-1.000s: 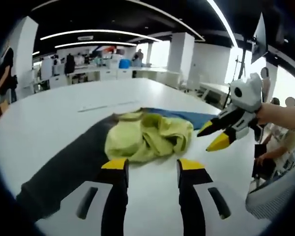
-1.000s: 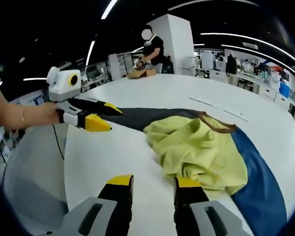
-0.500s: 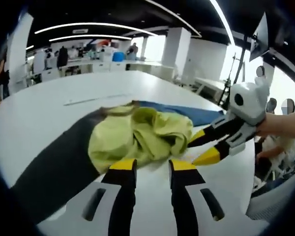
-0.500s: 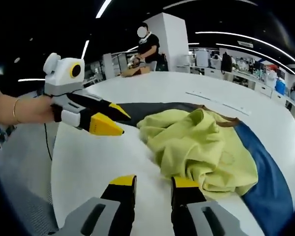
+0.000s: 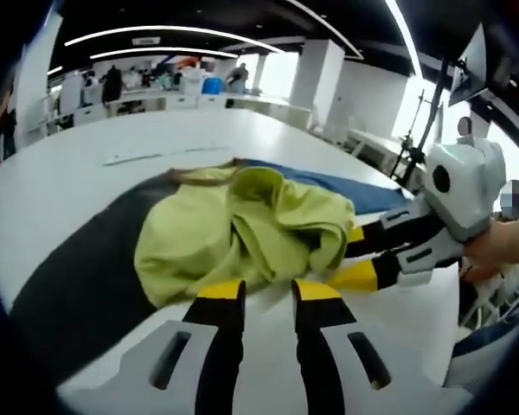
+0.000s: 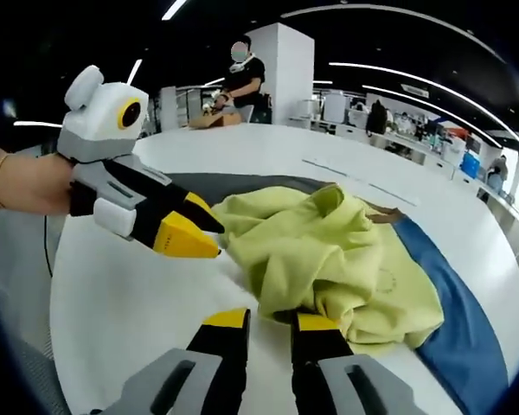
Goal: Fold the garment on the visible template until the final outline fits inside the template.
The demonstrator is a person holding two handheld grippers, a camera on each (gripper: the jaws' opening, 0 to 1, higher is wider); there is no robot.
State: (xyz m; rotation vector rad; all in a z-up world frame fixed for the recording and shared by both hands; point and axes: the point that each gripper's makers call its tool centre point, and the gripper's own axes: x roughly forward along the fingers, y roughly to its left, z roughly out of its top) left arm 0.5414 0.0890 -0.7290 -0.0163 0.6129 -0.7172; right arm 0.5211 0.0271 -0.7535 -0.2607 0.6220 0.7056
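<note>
- Garment (image 5: 242,233): yellow-green, crumpled in a loose heap on the template, with a brown-trimmed edge at its far side. In the right gripper view the same garment (image 6: 329,259) lies just ahead of the fingers.
- Template (image 5: 78,285): a flat sheet lying on the white counter (image 5: 60,181), dark grey on one half and blue on the other; in the right gripper view the blue half of the template (image 6: 467,337) runs along the right of the heap and the grey half shows behind it.
- Left gripper (image 5: 268,290): yellow-tipped fingers stand a small gap apart with nothing between them, their tips at the near edge of the garment, over the white counter.
- Right gripper (image 6: 266,318): fingers likewise a small gap apart and holding nothing, tips at the garment's near hem.
- Left gripper, seen in the right gripper view (image 6: 190,229): it comes in from the left, held by a hand (image 6: 30,186), with its yellow tips touching or just beside the garment's left edge; how far apart they stand cannot be told from here.
- Right gripper, seen in the left gripper view (image 5: 359,259): it comes in from the right, its tips partly tucked under the garment's right fold.
- Person (image 6: 240,78): in dark clothes, at a far desk in the open office behind.
</note>
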